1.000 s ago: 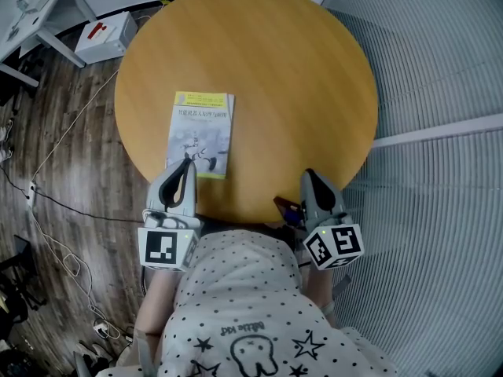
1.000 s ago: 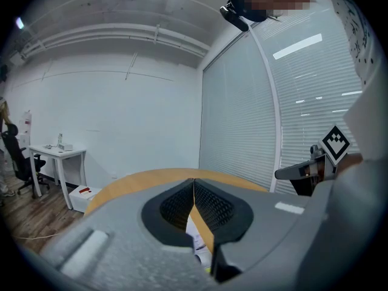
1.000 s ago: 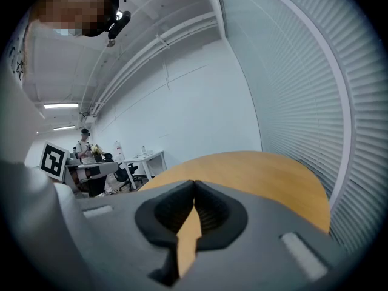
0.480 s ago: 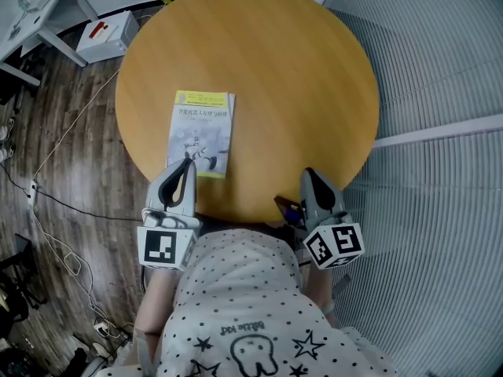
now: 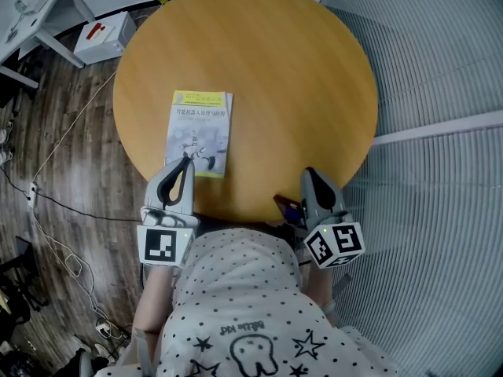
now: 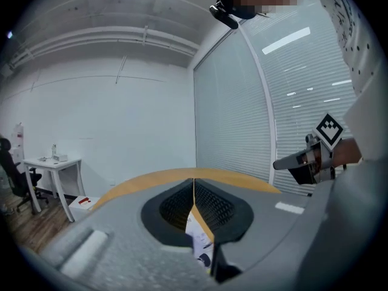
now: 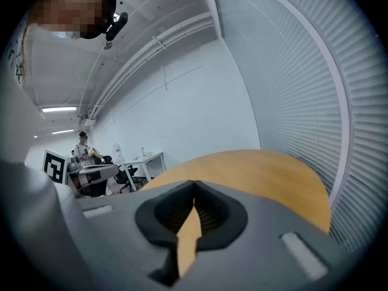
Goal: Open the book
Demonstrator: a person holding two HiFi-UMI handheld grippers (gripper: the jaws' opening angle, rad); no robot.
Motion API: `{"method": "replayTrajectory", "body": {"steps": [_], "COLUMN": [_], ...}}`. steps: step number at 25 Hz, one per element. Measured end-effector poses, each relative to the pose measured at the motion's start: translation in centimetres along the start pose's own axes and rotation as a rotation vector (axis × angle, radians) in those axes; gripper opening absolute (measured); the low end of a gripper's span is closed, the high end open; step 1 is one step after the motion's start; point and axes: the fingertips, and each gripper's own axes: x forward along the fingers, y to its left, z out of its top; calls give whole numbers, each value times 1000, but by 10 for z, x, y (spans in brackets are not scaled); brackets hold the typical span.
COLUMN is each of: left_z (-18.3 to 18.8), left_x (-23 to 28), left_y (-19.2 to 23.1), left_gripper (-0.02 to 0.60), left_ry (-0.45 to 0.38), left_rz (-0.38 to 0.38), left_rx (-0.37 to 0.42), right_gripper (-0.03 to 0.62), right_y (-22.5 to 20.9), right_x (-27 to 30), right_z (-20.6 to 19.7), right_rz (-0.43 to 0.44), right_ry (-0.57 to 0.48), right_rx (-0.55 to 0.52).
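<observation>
The left gripper (image 5: 186, 163) has its fingers pressed together at the tips, with nothing visibly clamped. It points roughly level across the near edge of the book (image 5: 200, 132) and may touch the cover, though that is hard to judge. The right gripper (image 5: 309, 174), fingers also closed and empty, sits at the near rim of the round wooden surface (image 5: 275, 69), well apart from the book. The book lies shut and flat, left of centre. A white box (image 5: 104, 36) stands on the floor beyond, and slatted blinds (image 5: 440, 53) run along the right.
</observation>
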Motion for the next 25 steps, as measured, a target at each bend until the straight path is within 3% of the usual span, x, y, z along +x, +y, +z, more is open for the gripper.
{"method": "replayTrajectory", "body": {"steps": [4,6,13,21,25], "left_z": [-14,-28,-99,-160,-190], "left_x": [6,10,22,39,44], "left_y": [3,2,-22,-47,-61], "left_gripper": [18,104,133,173,183], "left_ry": [51,94,301,417,497], "left_rz": [-54,-86,-218,-352,-473], "left_rx": [83,140,321,478,575], "right_gripper": [3,3,3,3,3], "right_y": [0,0,0,-5,-3], "right_x": [1,3,6,4,2], "right_z": [2,2,-6,-15,-14], "right_rz": [2,2,9,11,17], "right_ry": [1,0,0,4,6], "right_rx": [0,1,9,18,20]}}
